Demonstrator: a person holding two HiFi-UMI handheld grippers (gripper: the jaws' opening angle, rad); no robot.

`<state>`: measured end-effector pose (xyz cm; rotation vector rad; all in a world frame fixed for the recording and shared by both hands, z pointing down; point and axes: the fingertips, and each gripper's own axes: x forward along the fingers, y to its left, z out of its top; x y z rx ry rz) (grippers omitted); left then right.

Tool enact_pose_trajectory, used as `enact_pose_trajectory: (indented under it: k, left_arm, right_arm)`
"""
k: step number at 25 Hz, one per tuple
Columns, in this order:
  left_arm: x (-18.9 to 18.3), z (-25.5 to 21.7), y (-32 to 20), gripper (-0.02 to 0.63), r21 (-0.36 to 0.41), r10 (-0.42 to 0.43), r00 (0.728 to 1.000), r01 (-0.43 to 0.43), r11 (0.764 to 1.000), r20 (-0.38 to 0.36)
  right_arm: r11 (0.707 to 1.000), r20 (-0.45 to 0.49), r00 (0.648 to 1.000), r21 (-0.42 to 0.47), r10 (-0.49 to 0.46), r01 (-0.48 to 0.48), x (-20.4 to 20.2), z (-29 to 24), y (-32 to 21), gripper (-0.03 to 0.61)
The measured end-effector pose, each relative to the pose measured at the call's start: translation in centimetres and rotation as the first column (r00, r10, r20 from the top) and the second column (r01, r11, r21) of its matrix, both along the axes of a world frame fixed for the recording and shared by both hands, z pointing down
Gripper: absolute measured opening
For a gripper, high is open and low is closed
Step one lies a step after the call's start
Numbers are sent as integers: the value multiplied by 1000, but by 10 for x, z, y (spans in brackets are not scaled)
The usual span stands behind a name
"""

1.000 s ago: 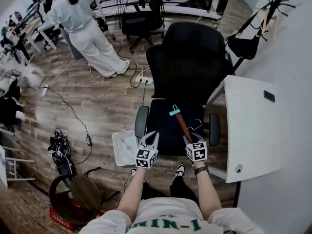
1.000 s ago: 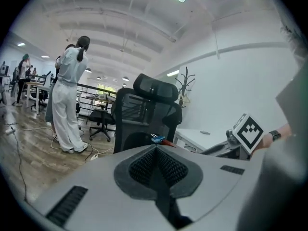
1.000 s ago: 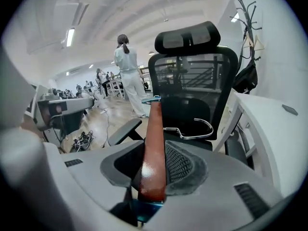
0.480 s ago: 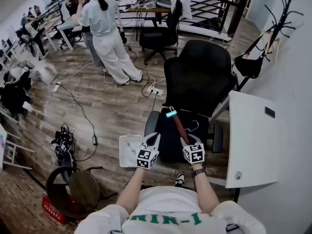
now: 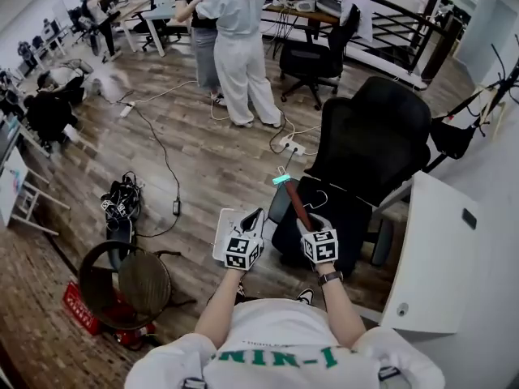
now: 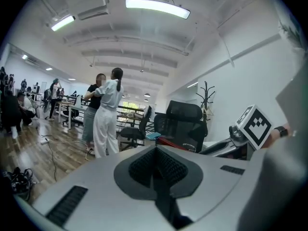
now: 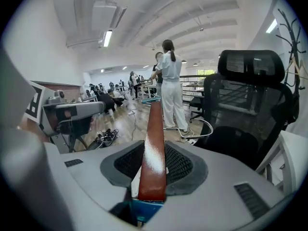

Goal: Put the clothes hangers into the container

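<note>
The right tongs (image 5: 307,222) pinch a brown clothes hanger (image 5: 295,203) that juts toward the far black office chair (image 5: 381,136), while the left tongs (image 5: 254,217), pressed together and empty, hover over a white container (image 5: 221,227) on the floor (image 5: 186,160).

Container (image 5: 223,225) half behind left hand-held gripper (image 5: 255,215)

**Green lettering on shirt is the only legible text**

Green capitals run across the chest of the person's white shirt (image 5: 280,356), at the near edge of the head view. Seen from above and partly folded, they read roughly "NIN-I". Nothing else is legible.
</note>
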<state>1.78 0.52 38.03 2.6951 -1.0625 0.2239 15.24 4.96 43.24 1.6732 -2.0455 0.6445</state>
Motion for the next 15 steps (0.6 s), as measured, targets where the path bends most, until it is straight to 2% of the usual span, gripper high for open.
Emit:
enact_pose_trajectory:
  k: [6,10,15]
  left_arm:
    - [-63,8,-25,11,-16,-103,994,104,994,17]
    - [-107,23,-26,11,-63,-175,984,177,982,32]
    - [-143,49,-43,11,-103,-200,978,205,973,52]
  right_arm:
    - [996,-21,997,-35,-81,80,-56,18,-34,150]
    - [986,-9,990,-92,-141,140,-97,38,-40,149]
    - [975,8,984,-137,-176,176,-141,66,-60,149]
